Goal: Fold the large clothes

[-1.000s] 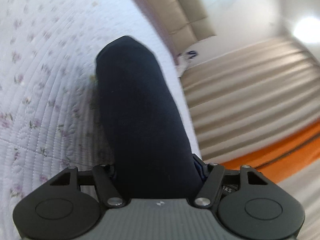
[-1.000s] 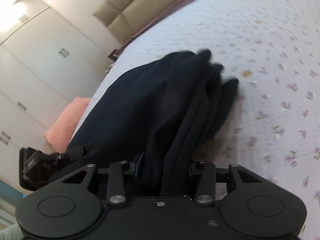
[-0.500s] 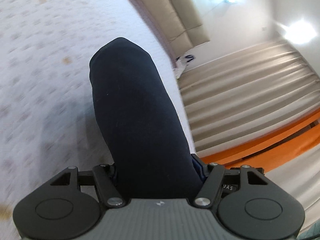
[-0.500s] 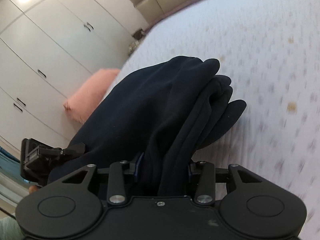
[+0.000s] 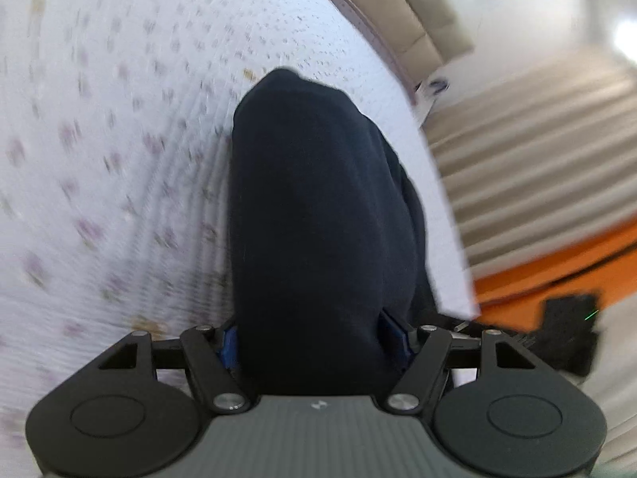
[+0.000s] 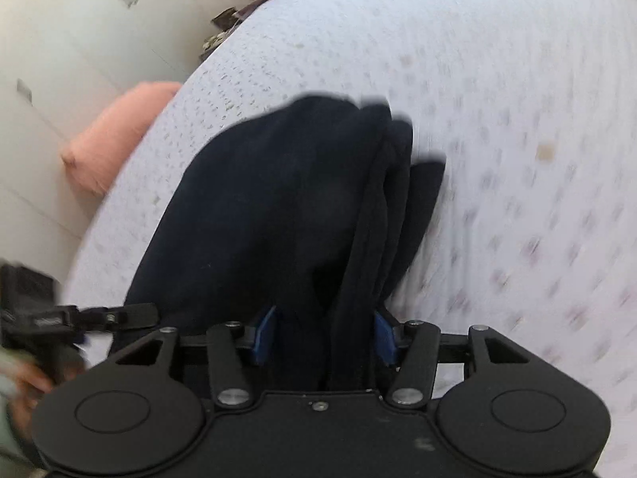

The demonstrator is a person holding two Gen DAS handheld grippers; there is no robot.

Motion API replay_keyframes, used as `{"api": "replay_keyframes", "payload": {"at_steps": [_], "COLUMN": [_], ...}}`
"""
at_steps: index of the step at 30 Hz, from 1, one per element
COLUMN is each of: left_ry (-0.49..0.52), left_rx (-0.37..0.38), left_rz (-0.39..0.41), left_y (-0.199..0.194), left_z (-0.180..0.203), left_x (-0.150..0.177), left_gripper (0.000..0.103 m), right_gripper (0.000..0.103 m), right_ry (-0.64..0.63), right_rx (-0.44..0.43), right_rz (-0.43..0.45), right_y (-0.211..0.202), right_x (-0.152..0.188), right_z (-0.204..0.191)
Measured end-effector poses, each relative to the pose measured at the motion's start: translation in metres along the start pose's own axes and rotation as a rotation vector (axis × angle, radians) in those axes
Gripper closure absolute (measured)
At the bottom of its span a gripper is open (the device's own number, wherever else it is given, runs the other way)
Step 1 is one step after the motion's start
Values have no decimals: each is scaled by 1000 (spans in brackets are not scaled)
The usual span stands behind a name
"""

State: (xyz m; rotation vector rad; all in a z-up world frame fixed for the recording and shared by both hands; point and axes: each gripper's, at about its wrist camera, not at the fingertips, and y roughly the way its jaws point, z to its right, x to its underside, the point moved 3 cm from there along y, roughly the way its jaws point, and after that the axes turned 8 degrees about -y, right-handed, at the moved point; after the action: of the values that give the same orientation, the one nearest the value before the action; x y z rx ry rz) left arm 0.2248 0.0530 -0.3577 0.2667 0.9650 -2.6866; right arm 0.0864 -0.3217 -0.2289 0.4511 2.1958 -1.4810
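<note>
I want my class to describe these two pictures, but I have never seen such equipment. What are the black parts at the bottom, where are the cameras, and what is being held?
No robot is involved: a person holds a two-finger tool in each hand. Each tool carries a wide-angle camera looking along its fingers, so the black shapes at the bottom are the tool itself. One picture comes from the left gripper, the other from the right gripper. Below lies a white quilted bedspread with small flowers; a pink cushion shows at the bed's edge. Both tools have a dark navy folded garment between their jaws: the left is clamped on it, while the right jaws are opening.
</note>
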Motion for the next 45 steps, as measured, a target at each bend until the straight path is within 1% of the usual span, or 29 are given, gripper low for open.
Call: {"api": "replay_keyframes", "payload": {"at_steps": [2,4,5,6,7,8,10,11,12,14,15,16,18,19,20,22,24,26,28,29,30,31,33,35,37,39,40,43,45], "left_ry": [110,216,236,229,223,225,231,229,231,255,253,245,245,252,262,290,363,481,565,588,603,605,585,538,475,455,461,460,465], "left_rx": [-83,-139,-142,-126,-89,-57,-5,12,8,-12,-10,-19,-47,-64,-87,-139,-220,-327,-399,-426,-446,-462,-484,-475,-457,-501,-527,-565,-567], "left_rz": [27,70,97,114,124,125,83,35,1,0,9,15,28,30,31,28,32,43,63,70,74,80,90,87,83,95,102,144,179], "left_y": [-16,-30,-38,-44,-47,-47,-35,-22,-11,-3,-4,-9,-19,-24,-28,-31,-29,-23,-18,-16,-13,-15,-25,-37,-47,-59,-66,-86,-102], "left_z": [20,38,46,54,62,71,76,75,74,71,71,70,71,73,77,84,94,107,118,119,119,121,128,130,129,133,138,160,181], "left_x": [-3,0,1,1,2,7,16,24,31,46,50,53,56,57,58,63,72,85,98,102,105,109,115,117,118,123,125,130,131], "left_gripper": [36,44,46,46,46,46,47,54,59,63,63,63,62,62,61,61,61,61,61,61,61,61,61,61,61,61,61,61,61], "right_gripper": [35,35,37,40,51,72,96,102,103,103,103,103,101,82,76,76,76,84,85,87,87,87,86,84,84,84,79,77,64], "right_ry": [-111,-190,-217,-234,-243,-245,-233,-220,-193,-103,-71,-50,-66,-82,-95,-136,-163,-160,-103,-71,-58,-62,-56,-29,-27,-47,-58,-85,-76], "right_rx": [76,126,140,146,151,156,184,231,253,287,289,291,293,271,244,190,214,237,250,241,231,240,251,243,226,232,242,258,256], "right_rz": [52,117,140,156,164,164,121,89,80,74,82,88,99,101,105,90,28,-36,-112,-126,-124,-133,-151,-164,-146,-112,-104,-70,-43], "right_y": [-11,-12,-9,-1,11,26,62,81,89,87,76,63,41,28,21,10,16,26,30,27,22,16,4,-10,-31,-53,-64,-104,-130], "right_x": [-9,-26,-34,-42,-50,-56,-63,-61,-56,-48,-45,-40,-29,-20,-11,12,34,57,81,92,98,103,107,109,106,102,97,84,73], "right_z": [-19,-41,-48,-54,-58,-60,-53,-44,-31,-9,-3,-1,-14,-24,-35,-55,-68,-65,-53,-47,-44,-42,-37,-30,-26,-23,-24,-31,-38]}}
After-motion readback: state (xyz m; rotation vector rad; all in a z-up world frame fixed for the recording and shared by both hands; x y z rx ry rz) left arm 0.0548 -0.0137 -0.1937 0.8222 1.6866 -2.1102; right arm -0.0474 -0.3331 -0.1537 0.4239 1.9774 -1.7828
